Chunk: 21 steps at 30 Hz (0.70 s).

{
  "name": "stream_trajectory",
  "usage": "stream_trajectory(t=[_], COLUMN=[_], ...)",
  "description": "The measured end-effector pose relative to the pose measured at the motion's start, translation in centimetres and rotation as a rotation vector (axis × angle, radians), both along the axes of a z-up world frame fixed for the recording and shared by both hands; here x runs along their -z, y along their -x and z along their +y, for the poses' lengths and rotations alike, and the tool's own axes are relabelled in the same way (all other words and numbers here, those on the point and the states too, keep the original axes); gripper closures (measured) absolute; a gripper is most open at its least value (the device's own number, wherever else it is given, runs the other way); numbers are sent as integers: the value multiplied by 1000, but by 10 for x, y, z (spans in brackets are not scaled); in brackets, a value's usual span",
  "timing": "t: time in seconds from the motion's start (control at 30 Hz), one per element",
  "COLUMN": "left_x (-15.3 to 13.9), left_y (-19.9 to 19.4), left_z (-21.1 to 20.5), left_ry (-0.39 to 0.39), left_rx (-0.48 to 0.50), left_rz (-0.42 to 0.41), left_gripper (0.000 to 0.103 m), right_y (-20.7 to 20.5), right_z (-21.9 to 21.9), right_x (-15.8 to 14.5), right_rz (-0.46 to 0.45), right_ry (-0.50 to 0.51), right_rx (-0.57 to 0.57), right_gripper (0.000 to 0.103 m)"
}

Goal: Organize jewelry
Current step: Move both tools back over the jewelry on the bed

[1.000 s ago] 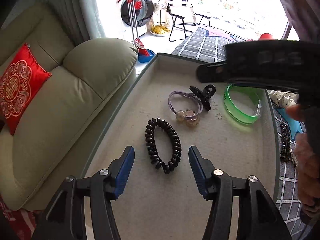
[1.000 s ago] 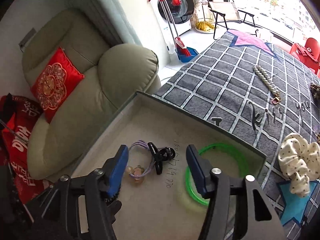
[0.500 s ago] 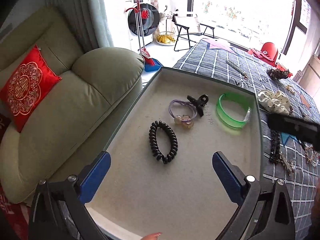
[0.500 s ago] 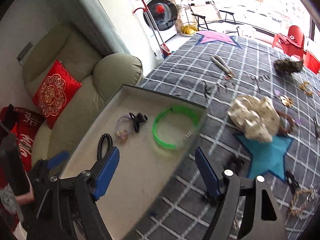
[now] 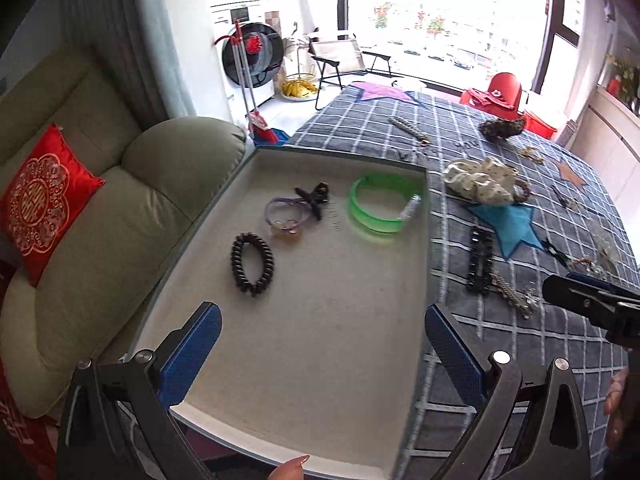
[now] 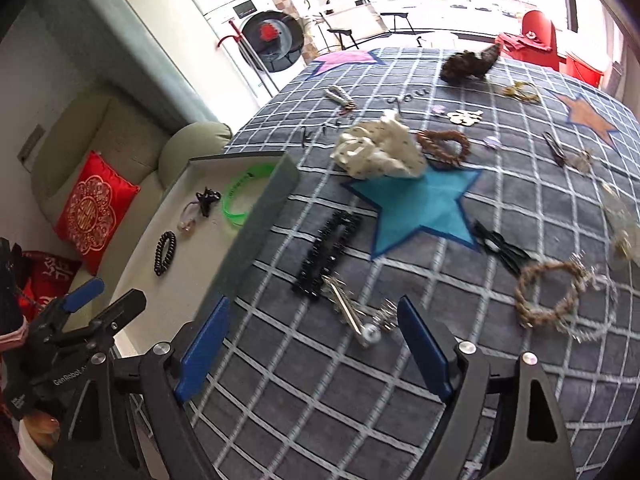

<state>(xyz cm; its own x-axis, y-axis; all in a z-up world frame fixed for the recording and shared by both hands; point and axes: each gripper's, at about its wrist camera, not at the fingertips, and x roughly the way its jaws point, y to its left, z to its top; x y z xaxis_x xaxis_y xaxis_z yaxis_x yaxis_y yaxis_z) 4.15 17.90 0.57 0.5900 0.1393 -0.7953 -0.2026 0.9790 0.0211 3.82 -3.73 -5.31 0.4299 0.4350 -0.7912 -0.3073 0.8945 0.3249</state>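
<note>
Jewelry far right blurred, left gripper and right gripper spread, empty.

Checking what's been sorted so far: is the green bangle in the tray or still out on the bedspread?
In the tray. The green bangle lies on the tray floor near its far right corner, beside the black claw clip.
</note>
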Motion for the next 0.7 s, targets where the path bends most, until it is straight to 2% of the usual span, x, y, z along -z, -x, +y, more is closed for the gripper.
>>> stream_trajectory(t=[0.37,0.5,0.7], left_x=[-7,-4,6], left_y=[-2,-5,-15], left_z=[-51,-72,-103], left_ry=[16,23,35], left_rx=[72,117,167], left_rz=[-2,8,32], left_gripper=[1,1,1], right_y=[28,30,34], right_z=[-70,-99,-135], right_x=[4,12,22], right_rz=[-36,7,45], right_ry=[-26,-33,9], right_rx=[107,141,196], right_gripper=[16,16,16])
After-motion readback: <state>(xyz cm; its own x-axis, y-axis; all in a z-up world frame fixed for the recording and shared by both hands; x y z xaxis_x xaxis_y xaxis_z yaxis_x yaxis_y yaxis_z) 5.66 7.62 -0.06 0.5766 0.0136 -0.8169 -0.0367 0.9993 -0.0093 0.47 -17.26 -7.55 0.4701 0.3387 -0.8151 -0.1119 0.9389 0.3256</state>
